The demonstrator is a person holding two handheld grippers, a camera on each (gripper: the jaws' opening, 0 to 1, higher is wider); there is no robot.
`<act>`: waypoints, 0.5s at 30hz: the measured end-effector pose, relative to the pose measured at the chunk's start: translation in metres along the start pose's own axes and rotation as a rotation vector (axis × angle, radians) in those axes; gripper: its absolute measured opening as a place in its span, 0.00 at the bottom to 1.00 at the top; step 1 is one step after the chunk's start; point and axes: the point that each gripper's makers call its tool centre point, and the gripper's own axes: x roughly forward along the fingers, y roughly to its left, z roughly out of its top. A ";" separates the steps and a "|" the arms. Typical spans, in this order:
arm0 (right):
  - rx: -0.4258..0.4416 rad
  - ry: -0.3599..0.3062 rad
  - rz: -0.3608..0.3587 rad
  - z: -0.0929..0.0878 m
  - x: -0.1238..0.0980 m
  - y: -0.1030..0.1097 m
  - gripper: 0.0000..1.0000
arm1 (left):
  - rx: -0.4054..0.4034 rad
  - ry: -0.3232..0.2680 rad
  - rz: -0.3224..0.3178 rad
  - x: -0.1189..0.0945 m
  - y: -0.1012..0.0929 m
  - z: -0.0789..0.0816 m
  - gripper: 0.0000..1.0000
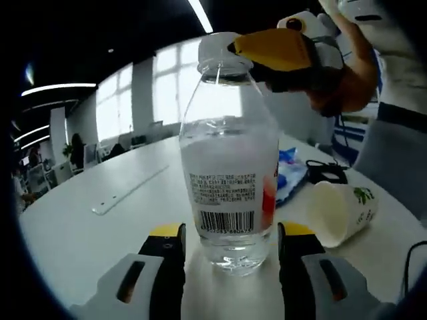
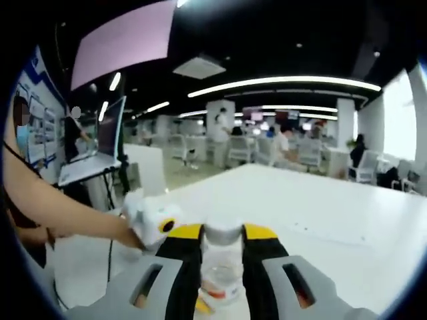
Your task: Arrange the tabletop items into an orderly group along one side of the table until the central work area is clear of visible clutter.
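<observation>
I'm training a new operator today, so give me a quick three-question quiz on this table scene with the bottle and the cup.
1. True or false: the paper cup stands upright.
2. Which part of the clear bottle do the right tongs grip? A base, B cap, C label.
3. Fill in: the left tongs stand open on either side of the bottle's ____.

Key: 1 false, it lies on its side; 2 B; 3 base.

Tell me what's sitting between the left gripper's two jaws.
In the left gripper view, the clear water bottle stands upright between the left gripper's open jaws.
</observation>
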 end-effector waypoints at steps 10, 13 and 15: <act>-0.009 0.083 0.057 -0.024 0.001 0.007 0.37 | -0.032 -0.016 0.112 -0.015 0.004 0.007 0.64; 0.000 0.082 0.070 -0.021 -0.001 0.010 0.41 | -0.040 -0.024 0.152 -0.022 0.005 0.013 0.68; 0.000 0.080 0.068 -0.018 -0.007 0.011 0.42 | -0.057 -0.035 0.168 -0.028 0.003 0.016 0.73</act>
